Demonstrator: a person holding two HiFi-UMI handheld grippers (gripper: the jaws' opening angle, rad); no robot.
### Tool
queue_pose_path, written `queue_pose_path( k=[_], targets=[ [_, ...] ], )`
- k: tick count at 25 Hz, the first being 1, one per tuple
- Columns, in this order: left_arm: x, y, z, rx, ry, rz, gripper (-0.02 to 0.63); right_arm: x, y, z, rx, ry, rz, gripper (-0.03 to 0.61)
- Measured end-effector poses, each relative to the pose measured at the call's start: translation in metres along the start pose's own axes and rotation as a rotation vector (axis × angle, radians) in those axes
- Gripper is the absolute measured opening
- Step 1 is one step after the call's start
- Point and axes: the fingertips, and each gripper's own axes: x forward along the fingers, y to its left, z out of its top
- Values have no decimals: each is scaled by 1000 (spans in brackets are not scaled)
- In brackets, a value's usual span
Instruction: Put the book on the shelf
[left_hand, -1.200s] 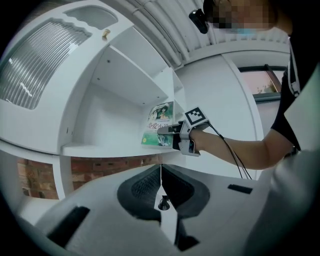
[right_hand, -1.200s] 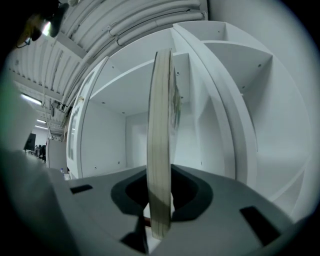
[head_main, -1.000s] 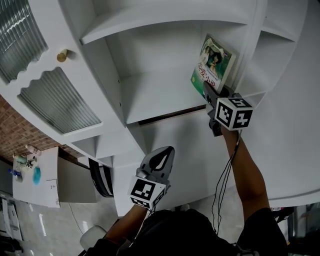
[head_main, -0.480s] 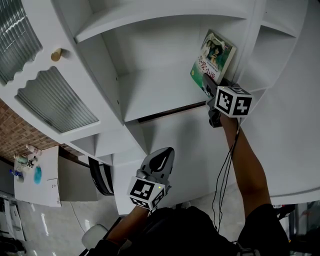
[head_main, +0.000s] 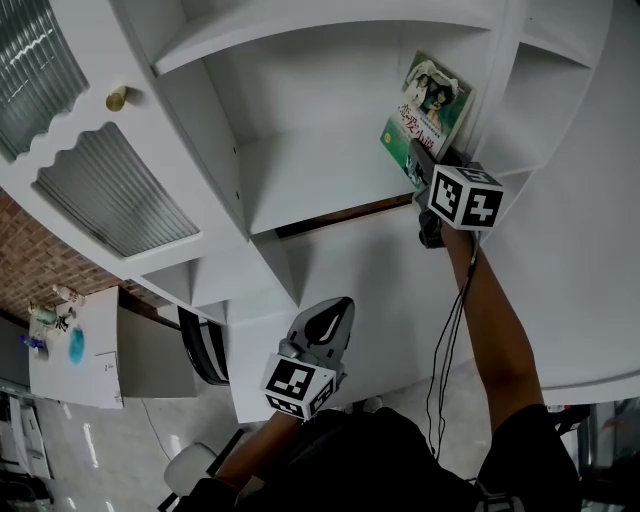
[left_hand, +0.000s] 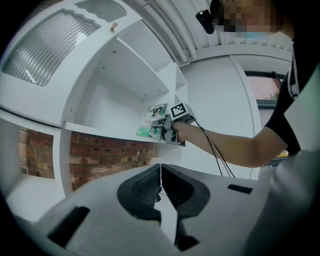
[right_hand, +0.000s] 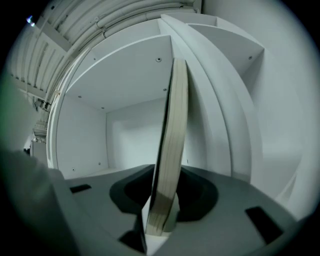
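A green-covered book (head_main: 428, 112) stands upright at the right end of a white shelf board (head_main: 310, 175), close to the compartment's right wall. My right gripper (head_main: 420, 165) is shut on its lower edge. In the right gripper view the book's page edge (right_hand: 172, 150) rises between the jaws, inside the white compartment. My left gripper (head_main: 322, 322) hangs lower, in front of the cabinet, shut with nothing in it. From the left gripper view I see the book (left_hand: 152, 120) and the right gripper (left_hand: 170, 125) at the shelf.
The white shelf unit has an upper board (head_main: 300, 35) and a divider wall (head_main: 200, 130) at the compartment's left. A ribbed glass door (head_main: 120, 200) with a brass knob (head_main: 116, 98) lies further left. A brick wall (left_hand: 100, 155) shows under the shelf.
The right gripper and book have shifted slightly up and deeper into the compartment. The left gripper has barely moved.
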Motion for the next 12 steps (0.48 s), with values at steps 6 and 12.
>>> queue_pose_path(
  k=[6, 12],
  targets=[
    [-3, 1, 1, 1, -7, 9, 17, -12, 1, -7, -10, 6, 0, 98],
    [-2, -6, 4, 12, -15, -1, 17, -29, 0, -12, -24, 7, 16, 100]
  ],
)
